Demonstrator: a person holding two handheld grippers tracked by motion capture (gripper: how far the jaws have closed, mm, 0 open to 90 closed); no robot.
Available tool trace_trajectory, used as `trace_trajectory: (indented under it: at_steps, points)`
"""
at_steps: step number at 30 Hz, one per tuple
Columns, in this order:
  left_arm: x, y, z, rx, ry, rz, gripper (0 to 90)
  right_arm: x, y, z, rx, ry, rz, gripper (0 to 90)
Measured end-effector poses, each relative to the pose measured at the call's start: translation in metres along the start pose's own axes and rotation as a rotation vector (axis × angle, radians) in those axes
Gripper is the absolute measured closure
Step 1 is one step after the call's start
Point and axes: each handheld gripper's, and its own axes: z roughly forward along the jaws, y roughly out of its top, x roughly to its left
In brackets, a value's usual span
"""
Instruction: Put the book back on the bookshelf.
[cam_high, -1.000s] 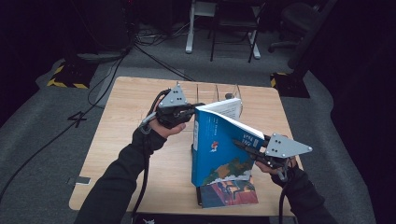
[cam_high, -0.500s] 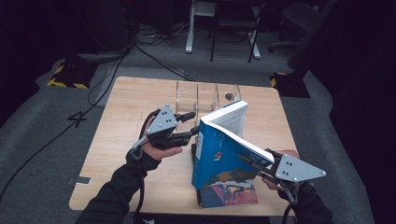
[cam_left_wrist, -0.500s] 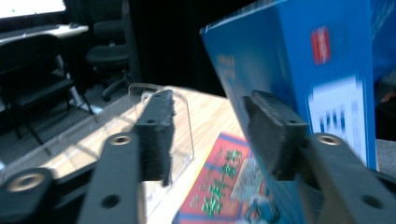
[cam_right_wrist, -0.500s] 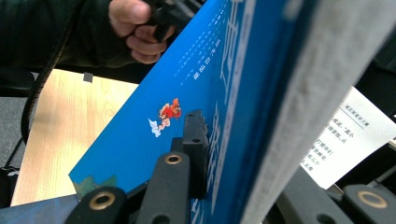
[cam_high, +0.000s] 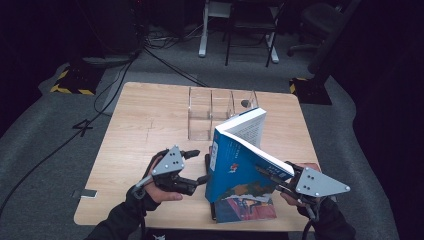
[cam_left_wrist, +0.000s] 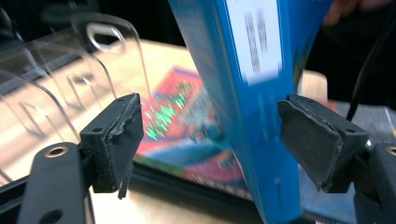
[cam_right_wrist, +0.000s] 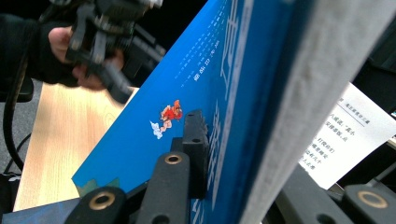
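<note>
**Blue book held tilted over a second book at the lower centre of the bench**

In the high view, the blue book (cam_high: 239, 165) stood tilted at the lower centre of the frame, its lower edge over a red-and-blue book (cam_high: 245, 209) that lay flat on the wooden bench (cam_high: 145, 120). Its page block faced the upper right of the frame.

The right tool (cam_high: 270, 175), at the lower right of that view, was clamped on the blue book's fore-edge side. In the right gripper view, 1 black jaw pressed against the blue cover (cam_right_wrist: 154, 121) at the lower centre of the frame, and the page edges ran between the jaws.

The left tool (cam_high: 197, 167), at the lower left of the high view, lay just beside the blue book's spine. Its jaws had just been opening. In the left gripper view the 2 pads (cam_left_wrist: 116, 140) stood wide apart, with the spine (cam_left_wrist: 252, 116) between them and nearer the pad at the right of the frame; neither pad pressed on it.

A clear acrylic rack (cam_high: 210, 112) stood at the upper centre of the bench, behind the books.
</note>
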Motion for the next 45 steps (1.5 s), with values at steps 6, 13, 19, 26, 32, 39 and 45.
trace_trajectory:
  at_steps: [6, 13, 19, 26, 32, 39, 45]
  points:
    - [-0.013, -0.004, 0.019, 0.027, -0.022, 0.028, 26.5, 0.0, -0.002, -0.001, -0.001, -0.014, 0.006, 78.0]
    - [-0.03, -0.001, 0.045, 0.07, 0.016, 0.019, 30.1, 0.004, 0.0, -0.003, -0.002, -0.014, -0.003, 77.5]
    - [-0.025, 0.006, 0.052, 0.078, -0.014, -0.035, 34.0, 0.006, 0.001, -0.004, 0.002, -0.014, -0.008, 76.8]
    - [-0.014, 0.023, 0.048, 0.034, -0.076, -0.003, 34.0, 0.007, 0.004, -0.005, 0.009, -0.008, -0.024, 76.5]
    - [-0.005, 0.043, 0.046, -0.037, -0.095, 0.01, 33.3, 0.007, 0.004, -0.005, 0.006, -0.005, -0.015, 75.5]
    - [0.002, 0.058, 0.04, -0.067, -0.083, 0.018, 34.7, 0.003, 0.002, -0.012, -0.011, -0.02, 0.008, 71.2]
    - [0.005, 0.053, 0.033, -0.109, -0.102, 0.009, 49.2, -0.009, -0.005, -0.028, -0.02, -0.103, 0.086, 55.5]
